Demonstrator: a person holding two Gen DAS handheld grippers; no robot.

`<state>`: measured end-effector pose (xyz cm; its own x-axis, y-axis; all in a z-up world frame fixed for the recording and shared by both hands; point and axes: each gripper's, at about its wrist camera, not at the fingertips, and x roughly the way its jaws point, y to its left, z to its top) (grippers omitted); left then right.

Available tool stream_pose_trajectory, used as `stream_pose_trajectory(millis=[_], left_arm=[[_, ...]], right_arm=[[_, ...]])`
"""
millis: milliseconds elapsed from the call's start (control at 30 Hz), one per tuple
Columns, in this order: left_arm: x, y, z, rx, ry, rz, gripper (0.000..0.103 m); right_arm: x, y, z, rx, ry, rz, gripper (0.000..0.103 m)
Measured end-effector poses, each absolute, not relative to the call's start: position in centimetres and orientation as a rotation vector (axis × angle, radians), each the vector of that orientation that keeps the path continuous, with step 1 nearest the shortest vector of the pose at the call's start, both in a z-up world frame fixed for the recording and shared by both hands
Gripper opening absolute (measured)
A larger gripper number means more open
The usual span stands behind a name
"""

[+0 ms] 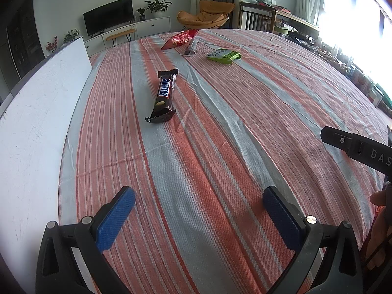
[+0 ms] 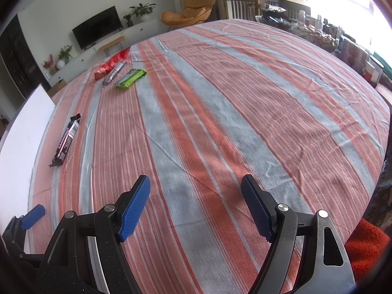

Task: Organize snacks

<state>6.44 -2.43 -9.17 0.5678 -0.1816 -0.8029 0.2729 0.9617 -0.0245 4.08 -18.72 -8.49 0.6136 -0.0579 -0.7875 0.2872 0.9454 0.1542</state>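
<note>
Snacks [image 1: 164, 93] scattered on striped tablecloth [image 1: 220, 147], living room beyond, left claw [image 1: 198, 210] and right claw [image 2: 196, 203] both released, empty.

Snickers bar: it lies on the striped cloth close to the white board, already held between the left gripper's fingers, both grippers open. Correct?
Not quite. The Snickers bar lies free on the cloth, well ahead of the left gripper, whose fingers hold nothing, as the left wrist view shows. It is near the white board, and the right gripper is open too.
</note>
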Motion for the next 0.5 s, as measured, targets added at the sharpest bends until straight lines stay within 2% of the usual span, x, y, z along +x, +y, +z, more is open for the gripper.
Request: stream_pose_trajectory(millis=[500], left_arm=[[6.47,-2.45,-9.20,0.107,0.929,-0.268,0.103]], right_arm=[[3.83,-18.78,-8.56,0.261,0.896,-0.207,0.079]])
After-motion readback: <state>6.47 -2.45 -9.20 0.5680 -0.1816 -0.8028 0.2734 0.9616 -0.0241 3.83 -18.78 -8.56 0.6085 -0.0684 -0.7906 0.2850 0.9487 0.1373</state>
